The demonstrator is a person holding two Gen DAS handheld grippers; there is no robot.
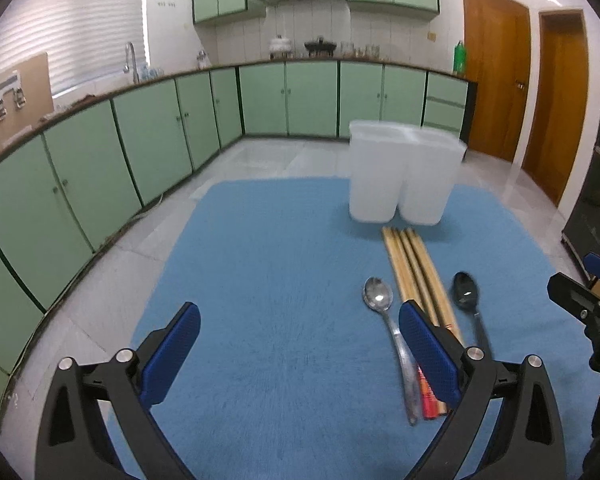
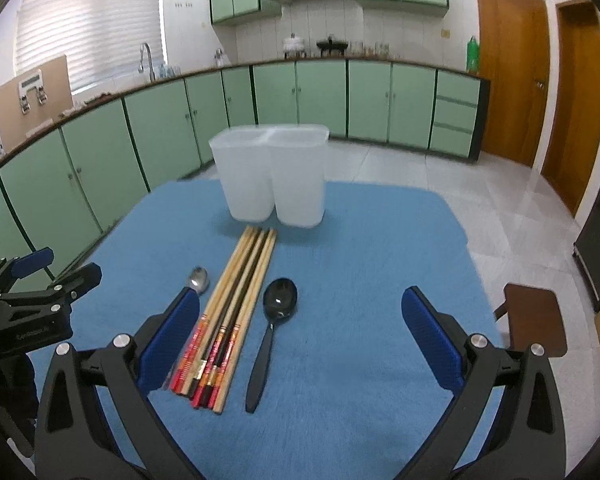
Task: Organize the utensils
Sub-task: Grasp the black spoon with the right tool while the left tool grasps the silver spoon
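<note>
On the blue mat [image 1: 268, 280] lie a bundle of wooden chopsticks [image 1: 412, 272], a silver spoon [image 1: 378, 296] to their left and a black spoon [image 1: 466, 290] to their right. A two-compartment translucent white holder [image 1: 400, 172] stands upright behind them. My left gripper [image 1: 300, 332] is open and empty, left of the utensils. In the right wrist view the chopsticks [image 2: 236, 300], black spoon [image 2: 276, 312], silver spoon [image 2: 198, 279] and holder [image 2: 272, 176] show. My right gripper [image 2: 300, 316] is open and empty, above the mat right of the black spoon.
Green kitchen cabinets [image 1: 100, 168] curve around the left and back. Wooden doors [image 1: 496, 68] stand at the right. A brown stool [image 2: 536, 316] sits beside the mat's right edge. The right gripper also shows in the left wrist view [image 1: 588, 300]; the left gripper also shows in the right wrist view [image 2: 32, 296].
</note>
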